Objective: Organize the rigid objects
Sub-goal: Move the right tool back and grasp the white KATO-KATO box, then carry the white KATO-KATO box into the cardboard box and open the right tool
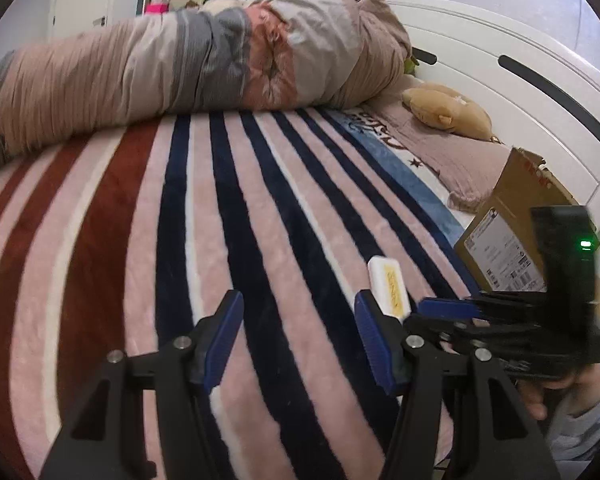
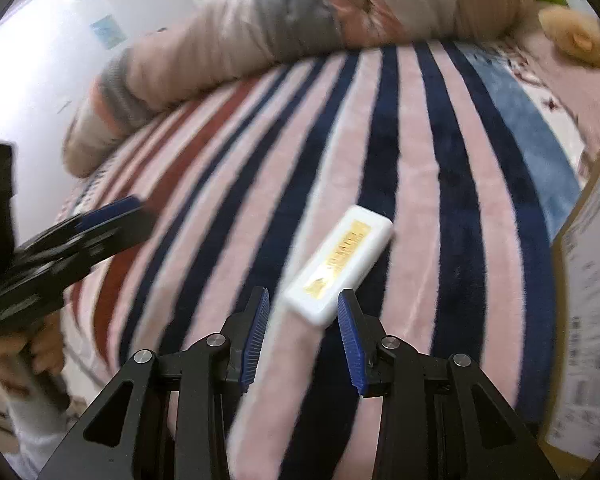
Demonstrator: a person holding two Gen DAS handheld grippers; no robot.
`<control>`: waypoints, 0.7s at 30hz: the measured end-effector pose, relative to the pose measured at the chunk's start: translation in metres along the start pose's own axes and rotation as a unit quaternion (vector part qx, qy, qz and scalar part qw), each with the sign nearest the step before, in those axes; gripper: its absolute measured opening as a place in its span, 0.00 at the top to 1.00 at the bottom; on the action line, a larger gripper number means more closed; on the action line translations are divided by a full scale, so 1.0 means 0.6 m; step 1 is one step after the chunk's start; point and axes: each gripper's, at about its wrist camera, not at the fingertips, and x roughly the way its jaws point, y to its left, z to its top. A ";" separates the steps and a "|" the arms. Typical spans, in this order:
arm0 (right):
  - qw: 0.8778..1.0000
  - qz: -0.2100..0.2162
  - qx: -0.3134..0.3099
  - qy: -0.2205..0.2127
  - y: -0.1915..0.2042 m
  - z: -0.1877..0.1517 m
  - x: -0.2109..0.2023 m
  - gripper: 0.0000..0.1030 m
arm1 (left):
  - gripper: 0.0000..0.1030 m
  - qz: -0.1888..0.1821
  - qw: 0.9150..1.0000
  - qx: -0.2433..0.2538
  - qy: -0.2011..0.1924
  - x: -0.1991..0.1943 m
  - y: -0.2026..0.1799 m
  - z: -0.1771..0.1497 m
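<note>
Blue-padded fingers of the right gripper [image 2: 302,330] are seen closest to the right wrist lens, spread apart with nothing between them, and the near end of a white case [image 2: 338,264] with a gold label lies just ahead of the gap, flat on the striped blanket [image 2: 416,184]. Its position is judged to be a pick-up spot: it is laid diagonally across the stripes, so that its short end can be straddled by the 2 pads. A cardboard box [image 1: 508,220] is stood at the bed's edge to the right (probably the place into which rigid items are to be sorted). The right gripper is held low and nearly level with the blanket, aimed along the case, its handle grasped from below. The left gripper [image 1: 300,328] is likewise held open and empty, kept low beside the right one, seemingly in reserve. Contact with the case is not yet shown.
</note>
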 end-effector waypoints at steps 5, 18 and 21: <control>0.999 -0.026 0.007 -0.021 -0.008 0.010 0.034 0.59 | 0.47 -0.007 1.000 -0.015 0.010 0.018 0.012 -0.013; 0.992 -0.084 -0.087 -0.039 0.034 0.023 0.028 0.69 | 0.47 -0.032 0.999 -0.024 0.005 0.009 0.004 -0.001; 0.989 -0.067 -0.116 -0.054 0.049 0.016 -0.010 0.69 | 0.47 -0.072 0.997 -0.022 0.000 0.000 -0.016 0.011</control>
